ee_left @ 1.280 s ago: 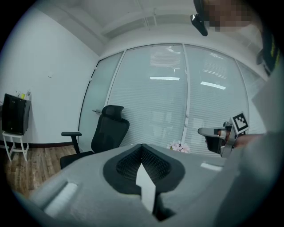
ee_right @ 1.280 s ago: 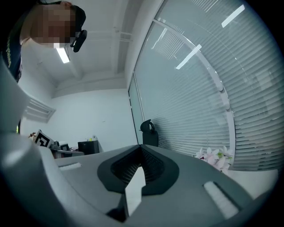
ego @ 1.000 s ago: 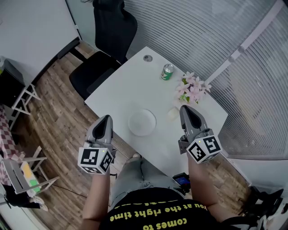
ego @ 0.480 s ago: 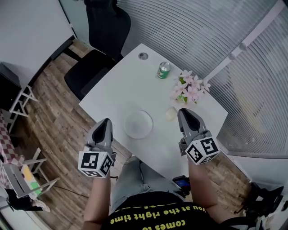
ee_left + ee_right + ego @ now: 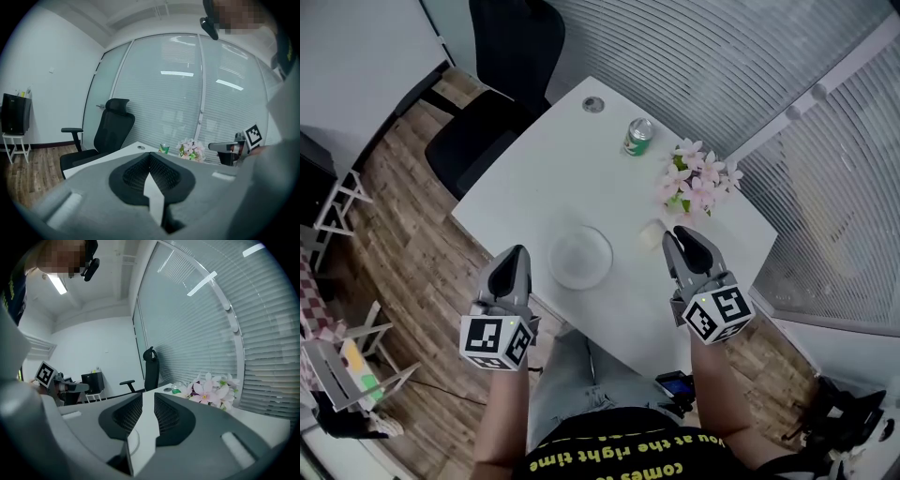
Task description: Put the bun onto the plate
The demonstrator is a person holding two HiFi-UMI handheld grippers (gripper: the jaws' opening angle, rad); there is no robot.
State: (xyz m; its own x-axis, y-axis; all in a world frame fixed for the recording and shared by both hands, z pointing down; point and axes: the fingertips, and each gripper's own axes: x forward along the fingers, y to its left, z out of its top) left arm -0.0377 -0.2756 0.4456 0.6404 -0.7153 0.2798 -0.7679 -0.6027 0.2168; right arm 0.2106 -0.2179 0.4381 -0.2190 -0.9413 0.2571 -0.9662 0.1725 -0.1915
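White tabletop [image 5: 572, 178] fills the office's middle. At its near edge hover the left tongs [image 5: 518, 253], pressed together and empty. Between both tongs lies the bare plate [image 5: 580, 257]. The bun [image 5: 651, 236] sits just left of the right tongs [image 5: 682, 234], whose jaws have just been opening with nothing between them, likely readying a grasp. Pale on white, the bun's outline is unclear, and neither gripper view shows it.

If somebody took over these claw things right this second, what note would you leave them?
Left claw: shut, empty, left of the plate.
Right claw: jaws slightly apart, just been opening, nothing between them; close to the bun.
The bun lies on the table, right of the empty plate.
Done: nothing yet.
Left: grasp the bun and set it on the plate.
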